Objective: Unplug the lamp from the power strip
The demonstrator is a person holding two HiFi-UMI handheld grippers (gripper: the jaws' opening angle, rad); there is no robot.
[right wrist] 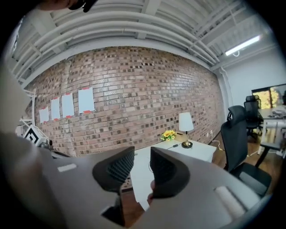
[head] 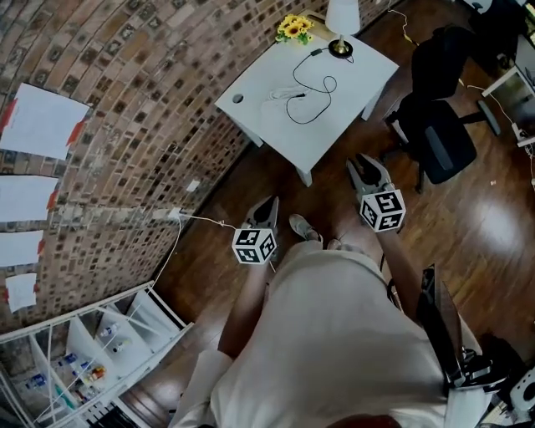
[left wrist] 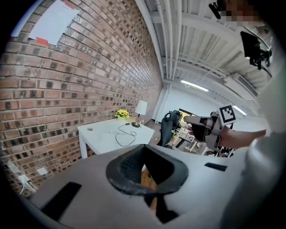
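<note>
The white-shaded lamp (head: 342,18) stands at the far corner of a white table (head: 330,134). Its black cord (head: 316,90) loops across the tabletop to a white power strip (head: 282,94). Both grippers hang in the air over the wooden floor, well short of the table. My left gripper (head: 269,201) looks shut, its pads meeting at the tips around nothing (left wrist: 144,150). My right gripper (head: 365,159) is open and empty, with a clear gap between its pads (right wrist: 142,156). The lamp (right wrist: 184,123) and the table (right wrist: 199,152) show far ahead in the right gripper view.
Yellow flowers (head: 294,28) sit beside the lamp. A black office chair (head: 435,125) stands right of the table. A brick wall (head: 125,109) with taped papers runs along the left, with a wall socket and white cable (head: 177,216). A white shelf unit (head: 92,351) is at lower left.
</note>
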